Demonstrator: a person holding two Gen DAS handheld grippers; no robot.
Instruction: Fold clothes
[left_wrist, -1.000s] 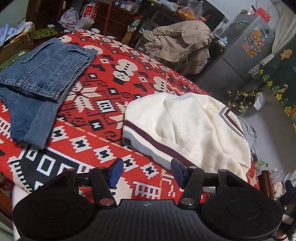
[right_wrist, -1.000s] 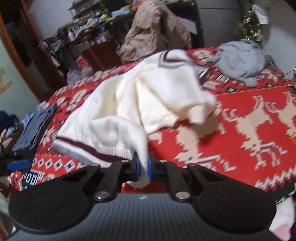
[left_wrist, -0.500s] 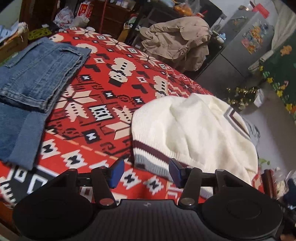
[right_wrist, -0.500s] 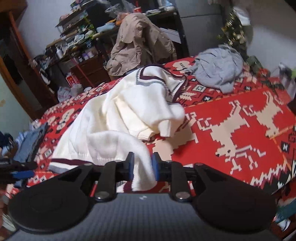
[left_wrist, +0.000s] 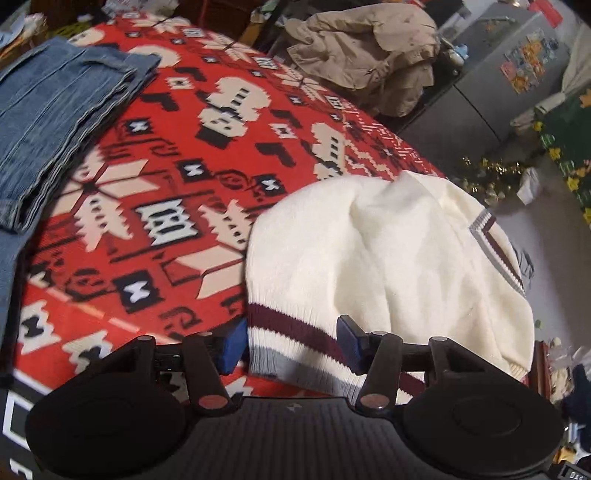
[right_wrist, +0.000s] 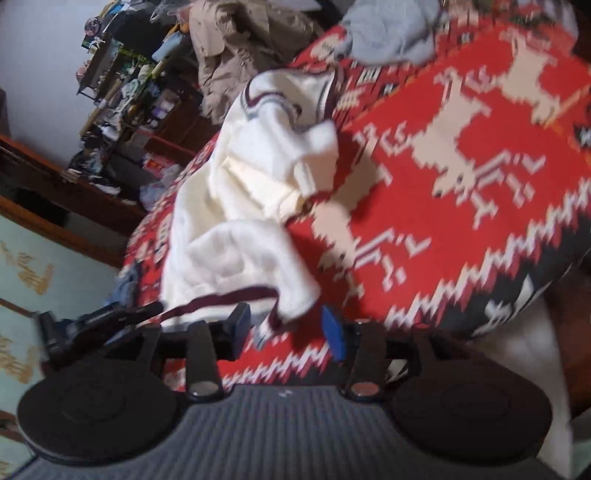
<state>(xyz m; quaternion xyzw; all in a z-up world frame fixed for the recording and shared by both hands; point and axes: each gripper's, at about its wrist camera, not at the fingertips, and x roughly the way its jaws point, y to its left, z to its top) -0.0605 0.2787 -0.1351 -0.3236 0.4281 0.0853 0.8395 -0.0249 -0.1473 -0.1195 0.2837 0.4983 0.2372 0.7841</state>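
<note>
Squaring the sweater hem

Needs even corners on the cream sweater (left_wrist: 369, 258), lying rumpled on the red patterned blanket (left_wrist: 177, 155). Sits with striped hem between left gripper (left_wrist: 291, 345) jaws, half open, not pinching. Droops loose between right gripper (right_wrist: 286, 326) jaws, opening, no grip. Leaves folded jeans (left_wrist: 55, 110) well apart.

No legible text anywhere. Only blurred, unreadable stickers on the grey fridge (left_wrist: 517, 70) far beyond the left tongs, and unreadable red packaging on the shelves (right_wrist: 155, 166) beyond the right tongs.
</note>
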